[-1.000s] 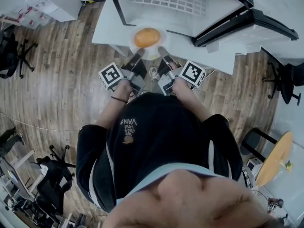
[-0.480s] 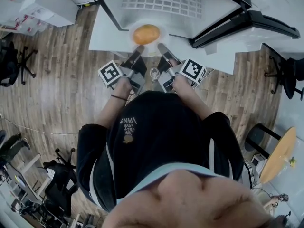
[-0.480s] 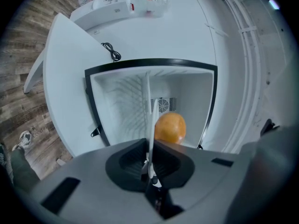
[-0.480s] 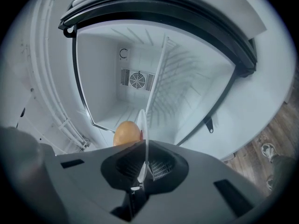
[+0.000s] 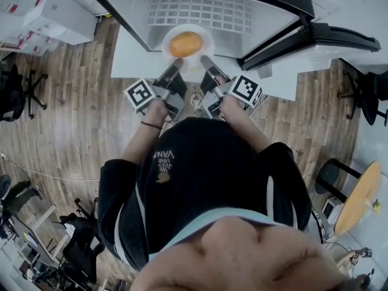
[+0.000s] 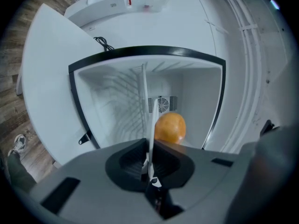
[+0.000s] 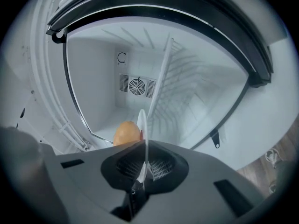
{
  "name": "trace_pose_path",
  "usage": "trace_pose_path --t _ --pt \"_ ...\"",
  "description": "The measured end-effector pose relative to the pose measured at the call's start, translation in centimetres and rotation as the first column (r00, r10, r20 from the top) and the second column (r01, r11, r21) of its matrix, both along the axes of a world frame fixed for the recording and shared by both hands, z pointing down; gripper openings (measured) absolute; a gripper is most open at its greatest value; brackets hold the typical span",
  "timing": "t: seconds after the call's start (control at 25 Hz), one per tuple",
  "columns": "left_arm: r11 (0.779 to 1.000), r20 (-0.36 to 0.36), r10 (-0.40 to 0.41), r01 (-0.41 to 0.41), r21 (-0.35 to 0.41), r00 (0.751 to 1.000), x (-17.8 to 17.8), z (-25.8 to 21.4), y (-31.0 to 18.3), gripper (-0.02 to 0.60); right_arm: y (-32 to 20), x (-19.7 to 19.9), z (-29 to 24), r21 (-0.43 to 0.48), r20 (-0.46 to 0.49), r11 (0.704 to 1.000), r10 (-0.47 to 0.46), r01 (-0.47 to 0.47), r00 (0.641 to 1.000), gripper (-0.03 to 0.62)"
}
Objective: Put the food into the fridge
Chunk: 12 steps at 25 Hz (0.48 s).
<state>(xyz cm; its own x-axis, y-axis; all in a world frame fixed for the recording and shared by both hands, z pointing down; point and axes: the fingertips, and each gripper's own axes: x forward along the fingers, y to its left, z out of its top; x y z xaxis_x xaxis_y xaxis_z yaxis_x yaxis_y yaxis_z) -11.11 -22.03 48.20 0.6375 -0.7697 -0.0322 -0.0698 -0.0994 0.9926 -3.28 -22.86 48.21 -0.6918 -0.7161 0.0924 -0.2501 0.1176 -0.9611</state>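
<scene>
Gripping one plate between them, both grippers reach toward the fridge from the near side. The left gripper has its fingers closed on the plate's near-left rim. The right gripper has its fingers closed on the near-right rim. In each gripper view the thin white rim runs edge-on through the narrow slit between the dark pads, so both hold it firmly and neither is open.

A round orange-brown food sits in the middle of the plate, clear of both sets of fingers. The left gripper view shows it just right of the rim. The right gripper view shows it just left of the rim.

The plate is at the fridge's open front. In the head view its far part lies over the threshold and its near part over the white worktop the fridge stands on. The door stands swung open to the right.

Inside, a white wire shelf spans the cavity above the plate, and a round fan sits in the far wall. A marker cube rides on the left gripper and another cube on the right. Wooden floor lies to the left.
</scene>
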Motion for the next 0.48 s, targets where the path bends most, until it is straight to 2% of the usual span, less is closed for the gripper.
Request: trace_pose_path --t 0.24,0.48 --pt "1.000 0.005 0.003 -0.003 0.008 1.000 0.8 -0.3 -1.9 0.029 -1.8 1.0 -0.2 0.006 -0.011 1.000 0.009 -0.009 1.000 0.021" --pt "1.000 0.006 0.004 -0.004 0.015 1.000 1.3 -0.5 -3.1 0.029 -3.1 1.4 -0.6 0.007 0.029 1.000 0.012 -0.013 1.000 0.021"
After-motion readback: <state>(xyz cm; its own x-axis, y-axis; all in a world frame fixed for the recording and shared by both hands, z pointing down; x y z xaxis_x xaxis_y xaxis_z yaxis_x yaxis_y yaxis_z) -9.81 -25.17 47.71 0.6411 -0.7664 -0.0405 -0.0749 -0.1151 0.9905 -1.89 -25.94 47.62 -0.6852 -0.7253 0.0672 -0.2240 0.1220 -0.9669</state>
